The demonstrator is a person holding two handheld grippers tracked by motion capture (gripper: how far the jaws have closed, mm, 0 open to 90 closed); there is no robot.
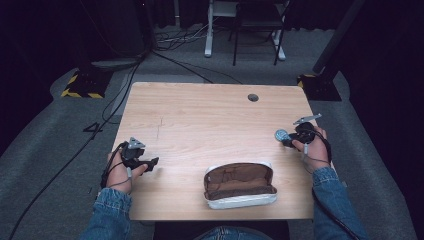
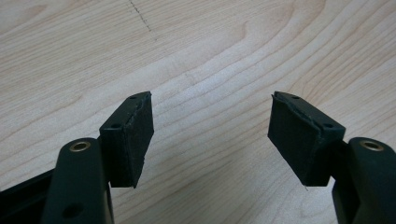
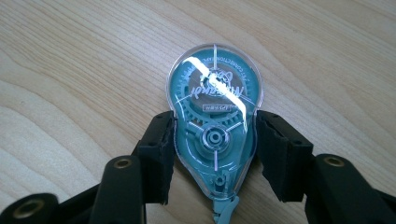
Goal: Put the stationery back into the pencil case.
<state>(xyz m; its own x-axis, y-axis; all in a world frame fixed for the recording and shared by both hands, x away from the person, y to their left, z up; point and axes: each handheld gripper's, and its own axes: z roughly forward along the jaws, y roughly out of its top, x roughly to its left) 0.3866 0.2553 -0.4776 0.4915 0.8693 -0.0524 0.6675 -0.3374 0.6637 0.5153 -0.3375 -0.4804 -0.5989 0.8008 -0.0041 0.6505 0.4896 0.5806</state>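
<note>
- Looking down on our light wooden table (image 1: 210, 115), we see an open grey pencil case with a brown lining (image 1: 240, 185) lying near the front edge, between our hands.
- Our right gripper (image 3: 214, 144) has its jaws closed on a teal, clear-shelled correction tape dispenser (image 3: 214, 112), over the table's right edge.
- Our left gripper (image 2: 210, 135) hangs above bare wood at the left, its jaws wide apart with nothing between them.
</note>
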